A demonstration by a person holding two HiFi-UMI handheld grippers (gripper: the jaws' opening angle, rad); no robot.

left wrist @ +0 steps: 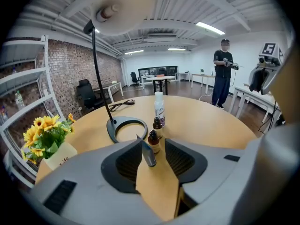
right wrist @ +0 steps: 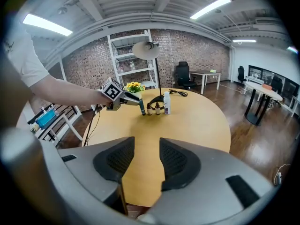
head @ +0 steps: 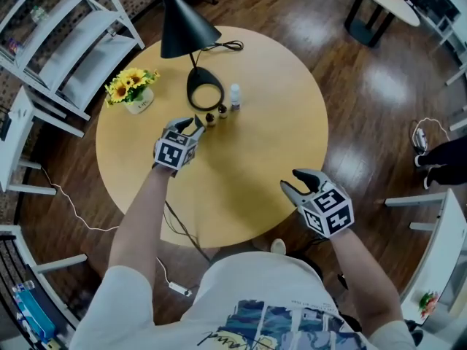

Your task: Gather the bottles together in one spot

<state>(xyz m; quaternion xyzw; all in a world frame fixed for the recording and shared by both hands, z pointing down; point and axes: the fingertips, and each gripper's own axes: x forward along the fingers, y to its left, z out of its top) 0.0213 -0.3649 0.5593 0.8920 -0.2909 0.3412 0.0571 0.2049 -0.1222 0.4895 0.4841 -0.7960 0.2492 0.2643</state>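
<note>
Three bottles stand in a row beside the lamp base: a white spray bottle and two small amber dropper bottles. My left gripper is at the near end of that row. Its jaws stand apart around a slim teal tube, which leans by the left jaw, with a gap to the right one. My right gripper hangs open and empty over the table's near right part.
A black desk lamp with a ring base and a dark shade stands just behind the bottles. A sunflower pot sits at the round table's left. White shelving is to the left; a person stands far off.
</note>
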